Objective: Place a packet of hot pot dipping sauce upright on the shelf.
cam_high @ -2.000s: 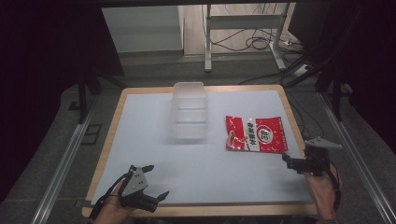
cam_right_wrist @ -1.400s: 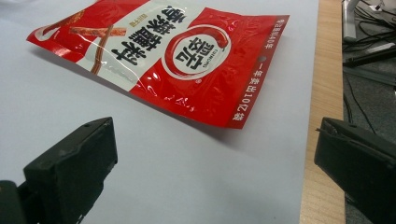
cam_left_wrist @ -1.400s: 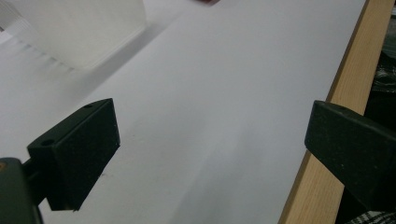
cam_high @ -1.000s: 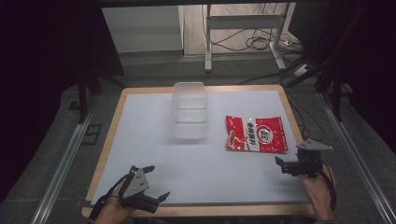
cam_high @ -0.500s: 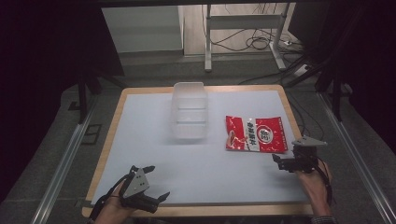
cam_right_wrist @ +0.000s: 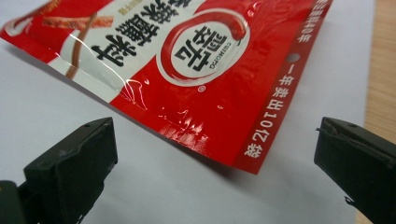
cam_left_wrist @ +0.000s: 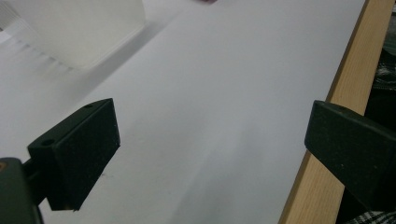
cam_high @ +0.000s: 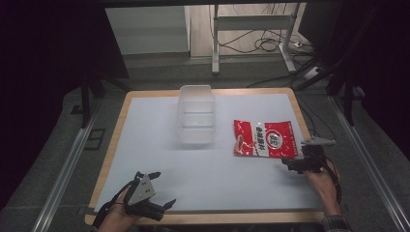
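- A white table point(cam_high: 203, 179) with a wooden rim stands in a dim room, cables on the floor behind it.
- The right gripper point(cam_high: 290, 164), jaws wide, sits low just short of the red snack bag point(cam_high: 263, 138), whose near corner lies between them, apparently lined up to pinch it.
- The left gripper point(cam_high: 162, 205), jaws wide, rests idle at the near edge, holding nothing.
- A clear plastic container point(cam_high: 197, 121) stands beyond and left of the bag; nothing blocks the approach.
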Tool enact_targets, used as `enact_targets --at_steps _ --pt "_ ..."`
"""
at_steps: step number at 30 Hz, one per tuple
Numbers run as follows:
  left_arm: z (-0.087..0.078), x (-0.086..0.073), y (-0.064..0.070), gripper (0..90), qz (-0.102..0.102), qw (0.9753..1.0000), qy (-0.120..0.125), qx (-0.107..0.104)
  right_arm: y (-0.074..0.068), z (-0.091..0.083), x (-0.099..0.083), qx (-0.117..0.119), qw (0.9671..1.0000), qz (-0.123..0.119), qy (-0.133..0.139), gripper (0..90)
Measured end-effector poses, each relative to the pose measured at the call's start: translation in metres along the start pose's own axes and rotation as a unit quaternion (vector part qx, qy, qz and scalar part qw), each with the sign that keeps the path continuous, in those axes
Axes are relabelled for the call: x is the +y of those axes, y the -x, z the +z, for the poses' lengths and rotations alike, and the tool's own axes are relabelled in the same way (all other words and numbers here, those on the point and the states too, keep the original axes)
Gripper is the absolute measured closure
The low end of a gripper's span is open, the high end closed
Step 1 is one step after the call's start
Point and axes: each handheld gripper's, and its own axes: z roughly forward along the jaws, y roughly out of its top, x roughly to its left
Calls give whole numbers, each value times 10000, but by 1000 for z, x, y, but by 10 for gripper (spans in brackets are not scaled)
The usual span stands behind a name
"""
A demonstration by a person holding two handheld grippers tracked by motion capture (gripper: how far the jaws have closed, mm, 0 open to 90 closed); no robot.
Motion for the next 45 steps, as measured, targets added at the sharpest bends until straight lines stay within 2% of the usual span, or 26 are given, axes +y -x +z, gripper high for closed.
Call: enact_targets --at_steps 3,8,11,16,25,28,32,35,37,40,45 --pt "0 0 0 32 11 10000 -16 2 4 5 1 182 9997 142 -2 0" --pt "1 0 0 32 15 10000 -22 8 9 12 3 317 9991 286 -50 0" --pt "1 0 0 32 18 10000 -22 9 10 16 5 433 9983 378 -103 0" --pt "1 0 0 32 23 10000 -27 9 9 20 9 617 9968 502 -43 1" --pt "1 0 1 32 36 10000 -33 8 3 31 21 704 9966 433 -24 20" --pt "1 0 1 32 38 10000 -34 8 -1 34 26 591 9975 392 20 24" --pt "1 0 1 32 34 10000 -42 10 -5 41 34 651 9963 553 60 24" --pt "1 0 1 32 43 10000 -43 5 -7 46 38 653 9965 513 52 32" --pt "1 0 1 32 46 10000 -44 3 -9 48 42 622 9968 508 -14 80" --pt "1 0 1 32 38 10000 -37 2 -12 50 47 499 9976 481 -84 236" --pt "1 0 1 32 53 10000 -46 -7 -20 51 56 313 9985 439 -101 584"
